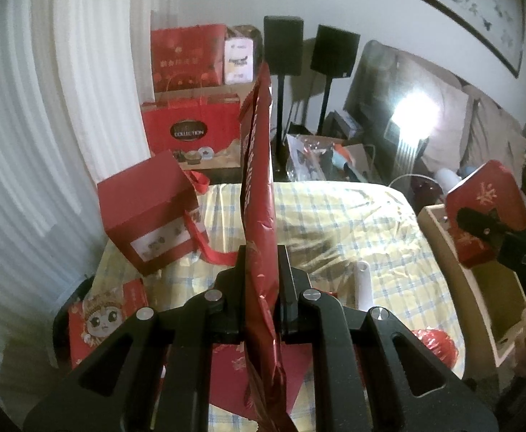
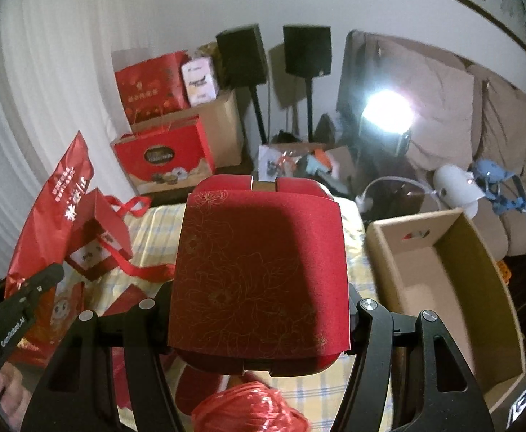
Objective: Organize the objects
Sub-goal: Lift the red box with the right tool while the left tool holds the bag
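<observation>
My left gripper (image 1: 261, 252) is shut on a red foil bag (image 1: 257, 180), which stands edge-on and upright between the fingers above the checked tablecloth (image 1: 353, 223). In the right wrist view the same foil bag (image 2: 54, 208) and the left gripper (image 2: 47, 273) are at the lower left. My right gripper (image 2: 257, 288) is shut on a red box with gold flower lines (image 2: 259, 252), its sides pressed by both fingers. In the left wrist view that red box (image 1: 490, 194) hangs at the right, over the near rim of an open cardboard box (image 1: 439, 237).
The cardboard box (image 2: 425, 280) stands off the table's right edge. On the cloth are a red gift bag with ribbon handles (image 1: 147, 208), a cartoon-face box (image 1: 101, 320), a white tube (image 1: 364, 284) and a crumpled red plastic bag (image 2: 248, 410). Behind are speakers (image 2: 241, 54), more gift bags and a sofa (image 2: 479, 108).
</observation>
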### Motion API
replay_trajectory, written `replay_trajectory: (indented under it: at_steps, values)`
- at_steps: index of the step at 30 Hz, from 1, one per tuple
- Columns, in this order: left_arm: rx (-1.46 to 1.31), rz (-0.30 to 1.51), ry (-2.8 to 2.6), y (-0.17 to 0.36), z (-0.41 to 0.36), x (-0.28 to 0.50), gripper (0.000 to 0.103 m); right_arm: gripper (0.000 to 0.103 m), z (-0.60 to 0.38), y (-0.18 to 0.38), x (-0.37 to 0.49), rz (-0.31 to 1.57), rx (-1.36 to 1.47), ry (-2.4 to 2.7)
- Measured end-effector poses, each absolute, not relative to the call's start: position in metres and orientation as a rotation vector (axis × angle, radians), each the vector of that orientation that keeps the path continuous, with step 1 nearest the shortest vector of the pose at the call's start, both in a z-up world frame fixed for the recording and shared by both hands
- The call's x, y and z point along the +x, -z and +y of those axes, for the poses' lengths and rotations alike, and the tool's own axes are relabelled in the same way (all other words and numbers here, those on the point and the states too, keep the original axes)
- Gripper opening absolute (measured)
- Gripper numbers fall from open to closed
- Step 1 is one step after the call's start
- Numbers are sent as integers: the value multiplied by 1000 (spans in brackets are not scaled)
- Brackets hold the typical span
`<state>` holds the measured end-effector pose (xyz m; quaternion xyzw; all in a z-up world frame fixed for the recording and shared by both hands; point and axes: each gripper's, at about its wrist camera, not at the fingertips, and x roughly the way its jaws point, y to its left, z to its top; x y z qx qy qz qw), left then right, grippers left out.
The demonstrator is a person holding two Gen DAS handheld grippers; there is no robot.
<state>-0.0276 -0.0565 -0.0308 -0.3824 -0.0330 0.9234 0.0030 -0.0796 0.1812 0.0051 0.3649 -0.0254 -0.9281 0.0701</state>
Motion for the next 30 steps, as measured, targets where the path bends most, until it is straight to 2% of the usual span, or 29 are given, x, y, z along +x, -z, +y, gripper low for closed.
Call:
replay_trajectory:
  at_steps: [18, 30]
  values:
    - [-1172, -80, -2907, 24, -50, -26, 11, 64, 199, -30, -53, -40, 968, 2838]
    - [-1172, -99, -2899, 35, -50, -15, 11, 64, 223, -13, -17, -55, 870, 2814]
